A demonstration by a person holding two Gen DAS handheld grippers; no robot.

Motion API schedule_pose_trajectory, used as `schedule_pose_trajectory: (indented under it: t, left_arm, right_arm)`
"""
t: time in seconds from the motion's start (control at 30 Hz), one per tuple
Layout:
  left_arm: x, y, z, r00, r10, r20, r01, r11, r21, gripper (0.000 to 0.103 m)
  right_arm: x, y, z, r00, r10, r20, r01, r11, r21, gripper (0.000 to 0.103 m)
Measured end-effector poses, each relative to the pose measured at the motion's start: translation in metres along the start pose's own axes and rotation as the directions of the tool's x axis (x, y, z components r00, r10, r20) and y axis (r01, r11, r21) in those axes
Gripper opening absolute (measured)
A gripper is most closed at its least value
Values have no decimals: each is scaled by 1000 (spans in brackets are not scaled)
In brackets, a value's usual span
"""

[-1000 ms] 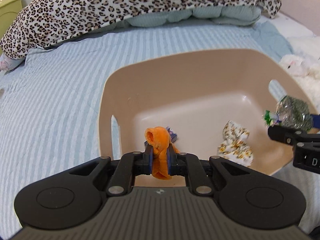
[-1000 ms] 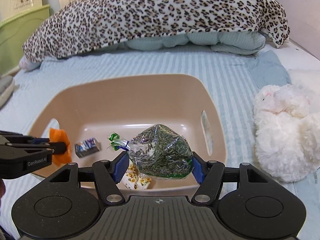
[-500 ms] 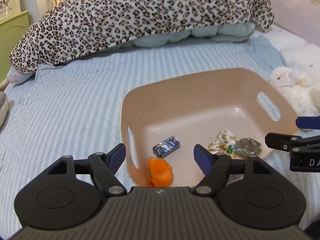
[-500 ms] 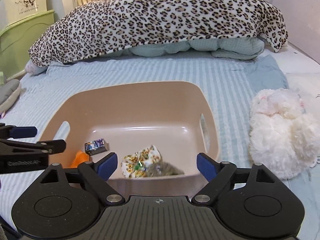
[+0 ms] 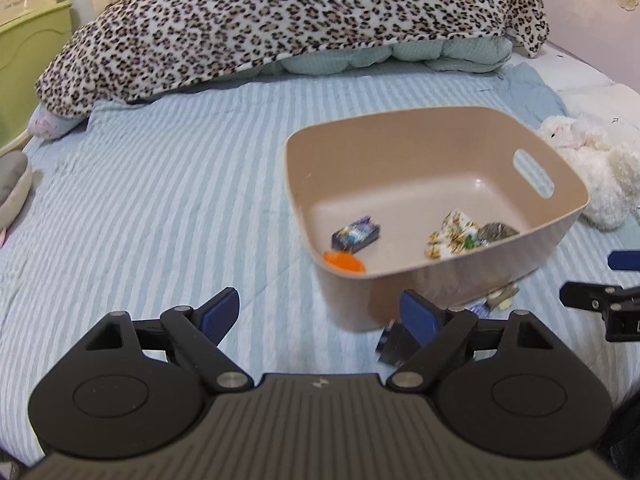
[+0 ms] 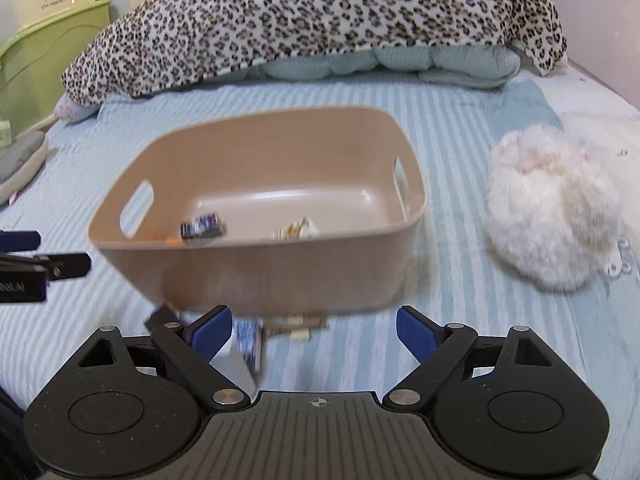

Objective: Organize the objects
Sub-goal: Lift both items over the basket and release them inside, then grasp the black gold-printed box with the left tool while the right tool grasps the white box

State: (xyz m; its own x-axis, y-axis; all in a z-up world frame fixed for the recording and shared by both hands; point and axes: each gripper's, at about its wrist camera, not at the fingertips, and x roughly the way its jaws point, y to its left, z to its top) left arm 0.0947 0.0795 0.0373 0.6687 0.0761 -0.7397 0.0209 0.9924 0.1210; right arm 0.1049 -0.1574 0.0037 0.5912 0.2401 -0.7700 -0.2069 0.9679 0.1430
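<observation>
A tan plastic basket [image 5: 472,132] [image 6: 248,276] sits on the striped bed. Inside it lie an orange piece [image 5: 344,261], a small dark box [image 5: 356,235] [image 6: 202,226], a yellow patterned packet [image 5: 450,234] [image 6: 298,230] and a clear bag of green bits [image 5: 498,231]. My left gripper [image 5: 322,314] is open and empty, low in front of the basket's left corner. My right gripper [image 6: 314,330] is open and empty in front of the basket's near wall. Small loose items lie on the bed before the basket: a dark box [image 5: 394,346] [image 6: 160,317], a blue-white carton [image 6: 248,346] and flat packets [image 6: 296,326].
A leopard-print blanket [image 5: 280,16] over a pale quilt lies across the back. A white fluffy toy [image 6: 552,208] [image 5: 592,164] sits right of the basket. A green cabinet [image 6: 48,64] stands at the far left. A grey cushion [image 5: 12,188] lies at the left edge.
Both grippers opened and dropped the orange piece and the green bag into the basket. Both have since pulled back and lower, toward the loose items in front of the basket.
</observation>
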Motion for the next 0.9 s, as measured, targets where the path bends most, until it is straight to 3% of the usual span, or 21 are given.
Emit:
schedule_pose_trajectory:
  t: [0.2, 0.47, 0.7, 0.9]
  left_arm:
    - [10, 9, -26, 998, 4, -63, -4, 1000, -6, 88]
    - [38, 4, -54, 991, 2, -135, 3, 999, 38, 88]
    - [54, -7, -64, 987, 6, -163, 11, 995, 103, 88]
    - [64, -11, -61, 985, -36, -171, 53, 994, 95, 88]
  right_arm:
    - [19, 1, -26, 995, 8, -103, -4, 999, 36, 91]
    - [40, 16, -45, 984, -19, -180, 15, 1000, -23, 91]
    - [52, 29, -50, 979, -5, -205, -3, 999, -40, 91]
    - [64, 37, -49, 980, 30, -198, -37, 999, -32, 90]
